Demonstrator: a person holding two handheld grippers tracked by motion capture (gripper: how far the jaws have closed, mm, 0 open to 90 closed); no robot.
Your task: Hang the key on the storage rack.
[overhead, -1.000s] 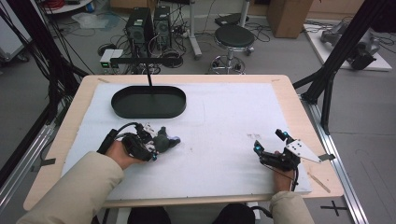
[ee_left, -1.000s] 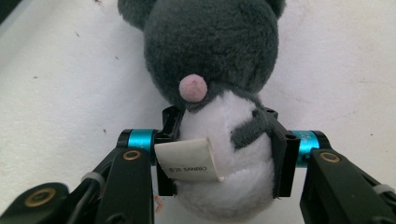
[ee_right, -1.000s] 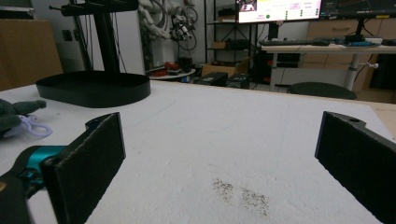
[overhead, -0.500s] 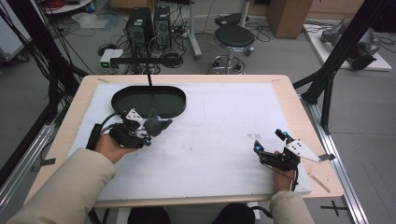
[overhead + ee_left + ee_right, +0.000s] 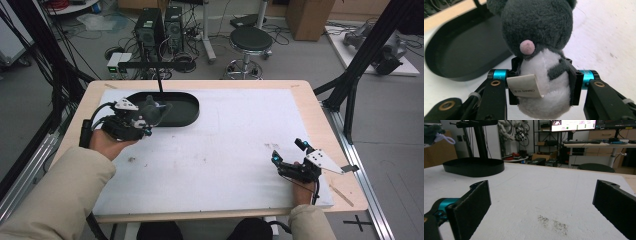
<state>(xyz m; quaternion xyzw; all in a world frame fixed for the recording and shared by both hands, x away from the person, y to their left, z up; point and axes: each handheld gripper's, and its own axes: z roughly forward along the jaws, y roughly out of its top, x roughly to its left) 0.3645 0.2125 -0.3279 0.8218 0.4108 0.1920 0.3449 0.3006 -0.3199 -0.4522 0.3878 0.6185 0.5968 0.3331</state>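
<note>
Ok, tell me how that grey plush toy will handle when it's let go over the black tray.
The plush toy looks soft: the left hand-held gripper pinches its white belly inward, so it probably squashes and springs back. Being stuffed fabric, it is likely light, unbreakable, and should flop into the tray rather than roll.

White mat (image 5: 230, 150): open and bare across centre and far right, free passage between the hands. Obstacles: black oval tray (image 5: 182, 107) at far left; black post (image 5: 159, 82) rising at its far rim; left gripper (image 5: 150, 117) with plush (image 5: 541, 50) over tray's near edge; right gripper (image 5: 287, 152), jaws apart, near right edge
</note>
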